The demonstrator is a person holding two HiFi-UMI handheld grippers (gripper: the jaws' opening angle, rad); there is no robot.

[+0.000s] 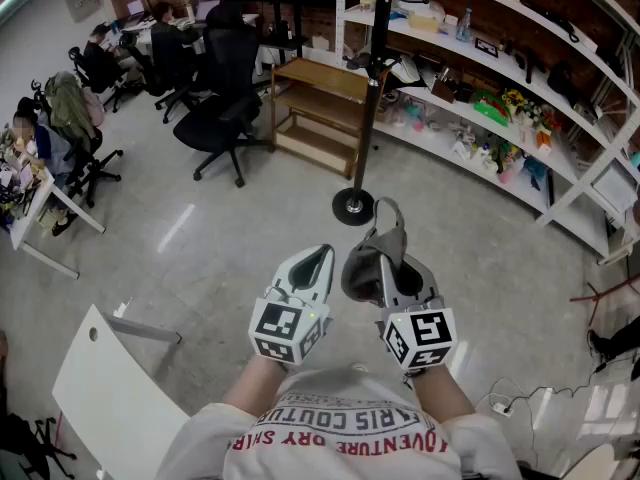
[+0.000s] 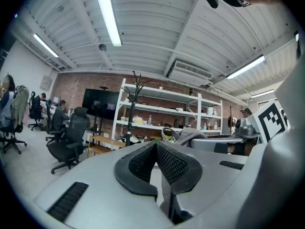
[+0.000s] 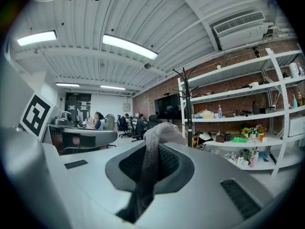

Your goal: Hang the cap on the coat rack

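One thin hold: right gripper clamps the cap, seemingly by its strap; it may slip short of the coat rack.

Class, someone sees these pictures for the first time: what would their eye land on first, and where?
The grey cap, pinched in the right gripper at the bottom centre. Straight ahead on the floor stands the black coat rack, with cluttered white shelves along the brick wall to its right.

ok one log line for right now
right gripper: jaws shut on cap | left gripper: jaws shut, empty | coat rack: ahead, cap not hung
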